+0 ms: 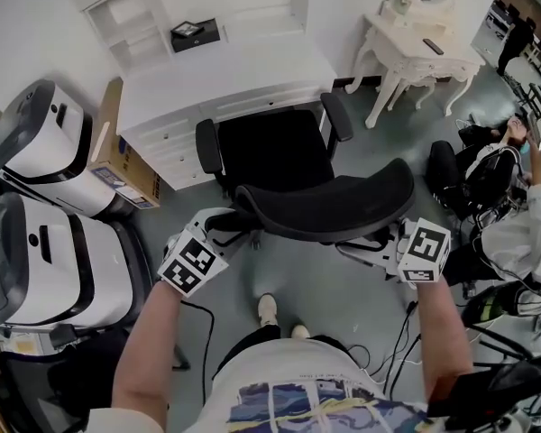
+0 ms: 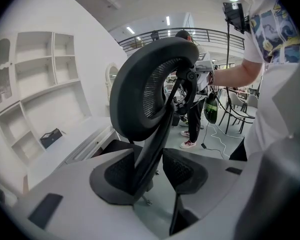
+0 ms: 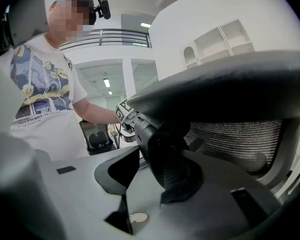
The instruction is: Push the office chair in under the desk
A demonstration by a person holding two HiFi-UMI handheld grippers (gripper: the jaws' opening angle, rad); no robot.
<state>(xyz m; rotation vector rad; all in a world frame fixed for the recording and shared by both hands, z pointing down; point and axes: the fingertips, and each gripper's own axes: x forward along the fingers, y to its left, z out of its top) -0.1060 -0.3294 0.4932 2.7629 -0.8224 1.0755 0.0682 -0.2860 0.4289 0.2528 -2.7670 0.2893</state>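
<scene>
Fingers [image 2: 115, 179] of left gripper [image 2: 152, 174] and right gripper [image 3: 152, 176] (both open) straddle one office chair [image 1: 293, 161].

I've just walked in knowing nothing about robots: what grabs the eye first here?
A black office chair fills the middle, its curved backrest nearest the camera, facing a white desk. The person's left gripper and right gripper, each bearing a square-marker cube, reach to the backrest from either side. An ornate white dressing table stands upper right.
</scene>
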